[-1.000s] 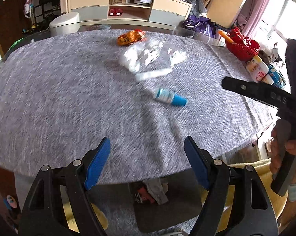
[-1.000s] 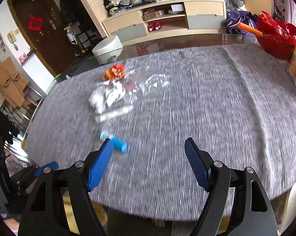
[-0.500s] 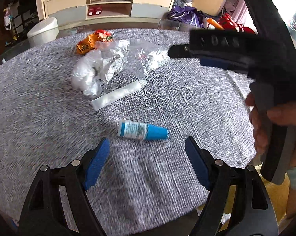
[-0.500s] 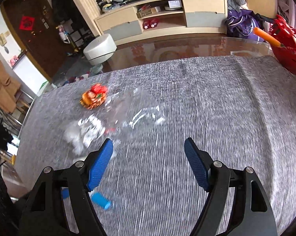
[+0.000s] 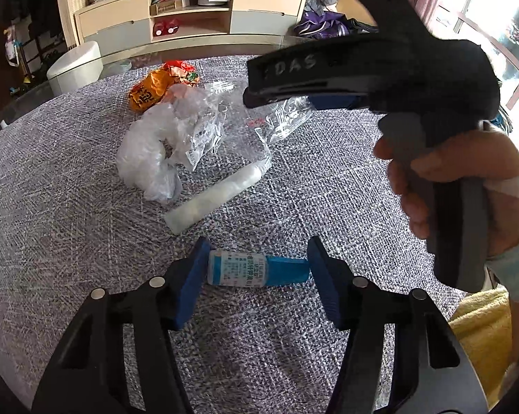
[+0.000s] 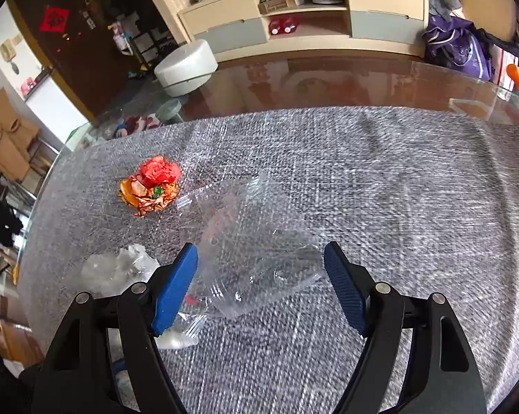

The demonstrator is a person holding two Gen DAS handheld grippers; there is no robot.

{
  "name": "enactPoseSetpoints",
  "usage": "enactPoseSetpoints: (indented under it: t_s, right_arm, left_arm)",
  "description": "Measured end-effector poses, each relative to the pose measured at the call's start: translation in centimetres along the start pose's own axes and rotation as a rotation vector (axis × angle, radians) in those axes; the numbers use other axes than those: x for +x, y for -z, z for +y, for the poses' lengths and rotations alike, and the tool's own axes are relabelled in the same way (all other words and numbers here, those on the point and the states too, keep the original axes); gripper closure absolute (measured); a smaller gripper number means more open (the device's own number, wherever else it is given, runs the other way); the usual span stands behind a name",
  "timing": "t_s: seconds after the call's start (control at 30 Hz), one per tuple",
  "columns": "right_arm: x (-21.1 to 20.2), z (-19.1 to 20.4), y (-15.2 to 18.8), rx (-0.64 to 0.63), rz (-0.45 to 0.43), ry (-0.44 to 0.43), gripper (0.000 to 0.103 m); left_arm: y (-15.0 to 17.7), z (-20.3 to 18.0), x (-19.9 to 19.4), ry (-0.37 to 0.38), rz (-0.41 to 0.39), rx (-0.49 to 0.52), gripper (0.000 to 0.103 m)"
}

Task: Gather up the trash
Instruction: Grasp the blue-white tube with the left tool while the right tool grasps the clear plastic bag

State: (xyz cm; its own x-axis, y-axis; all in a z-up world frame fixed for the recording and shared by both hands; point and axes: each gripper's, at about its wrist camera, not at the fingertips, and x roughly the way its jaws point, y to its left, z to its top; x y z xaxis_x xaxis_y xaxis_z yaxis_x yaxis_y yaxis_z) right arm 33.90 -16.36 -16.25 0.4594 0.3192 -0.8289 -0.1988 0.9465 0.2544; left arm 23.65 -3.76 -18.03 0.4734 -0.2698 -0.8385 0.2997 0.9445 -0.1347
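Nothing collected yet: left gripper (image 5: 257,269) open astride small blue-capped bottle (image 5: 256,269), right gripper (image 6: 261,286) open over clear plastic bag (image 6: 256,258); orange wrapper (image 6: 149,188) untouched

Black plastic arms on the left tongs (image 5: 256,269), each tipped with a blue ribbed pad and studded with round silver screw heads, triangular cut-outs down near the base. Same build on the right tongs (image 6: 261,289): black frame, blue ridged pads, silver screws. From the side, the right tool shows a black body with pale scrawled letters "DAS", a grey trigger and grey grip. The right hand (image 5: 449,186) is bare skin, a white strip wrapped at the wrist, and a light teal cuff below it.
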Motion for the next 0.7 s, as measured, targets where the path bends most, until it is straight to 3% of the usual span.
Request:
enactPoseSetpoints:
  t_s: [0.2,0.33,0.7]
  right_arm:
    - [-0.1,0.8,0.6,-0.042,-0.027,0.037,0.040]
    - [-0.4,0.4,0.9,-0.034,-0.033,0.041,0.060]
    - [-4.2,-2.5,2.6,0.026,-0.057,0.038,0.063]
  left_arm:
    - [0.3,-0.3,-0.1,-0.007,-0.003,0.018,0.048]
    - [1.1,-0.7,-0.5,-0.004,0.004,0.034,0.048]
    - [2.5,-1.7,-1.6,-0.024,0.011,0.072,0.046]
